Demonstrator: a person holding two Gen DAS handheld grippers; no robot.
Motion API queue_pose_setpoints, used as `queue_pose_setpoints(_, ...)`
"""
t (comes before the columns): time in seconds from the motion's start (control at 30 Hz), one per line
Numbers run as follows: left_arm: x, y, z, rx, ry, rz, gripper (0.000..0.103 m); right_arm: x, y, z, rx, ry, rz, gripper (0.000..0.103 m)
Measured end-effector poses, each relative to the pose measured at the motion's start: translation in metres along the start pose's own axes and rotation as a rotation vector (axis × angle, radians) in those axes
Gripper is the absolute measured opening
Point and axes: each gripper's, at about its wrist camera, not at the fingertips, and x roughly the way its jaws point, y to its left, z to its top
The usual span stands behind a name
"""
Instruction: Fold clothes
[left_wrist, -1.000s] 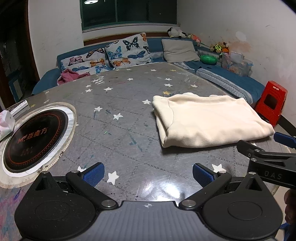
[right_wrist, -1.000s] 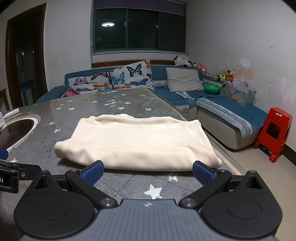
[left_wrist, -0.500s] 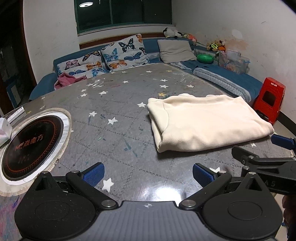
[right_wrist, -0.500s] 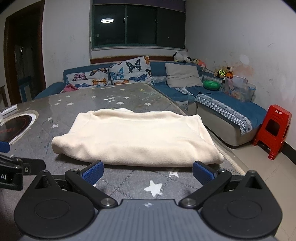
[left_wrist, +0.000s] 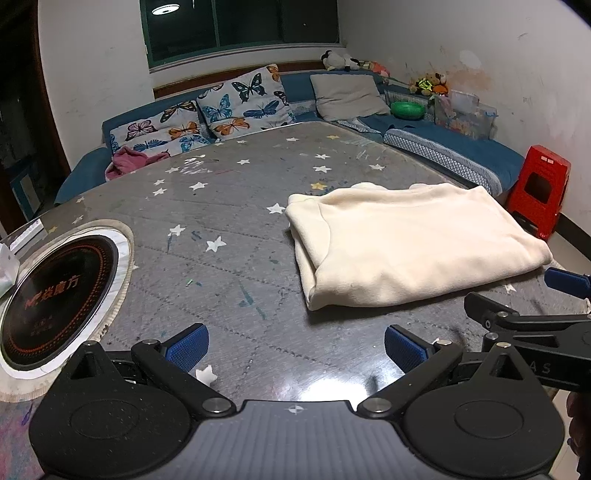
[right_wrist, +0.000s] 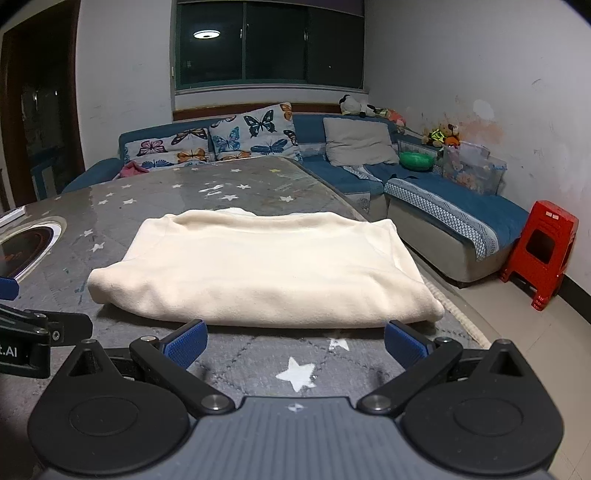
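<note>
Straight ahead of the right gripper (right_wrist: 294, 341) lies a cream garment (right_wrist: 266, 269), folded into a thick rectangle on the grey star-patterned table (right_wrist: 236, 184). Its long axis runs left to right across that gripper's view, so its near long edge sits just beyond the blue pads (right_wrist: 186, 341) and roughly parallel to the line between them. The right gripper is plainly the nearer one; its jaws stand wide and hold nothing. From the left gripper (left_wrist: 295, 349) the garment (left_wrist: 413, 251) lies forward and off to the right, a corner pointing back toward it, with bare table directly between its pads (left_wrist: 188, 347). Those jaws are wide and empty too. The right gripper (left_wrist: 569, 284) shows at the right edge of the left view, close to the garment's near corner.

The cloth looks soft and fleecy, several layers deep, with rounded folds along its near and left edges and a fairly smooth top. The fold looks nearly or fully done; any further fold would probably start from the near edge, which the right gripper faces squarely, while the left would have to swing right to reach it
</note>
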Motion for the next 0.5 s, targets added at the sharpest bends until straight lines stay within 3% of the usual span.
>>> queue_pose_setpoints(0.5, 0.0004, -0.0059, 0.0056, 0.016, 0.001, 0.004, 0.103, 0.0027, -0.0025, -0.0011, 0.006, 0.007, 0.007, 0.103)
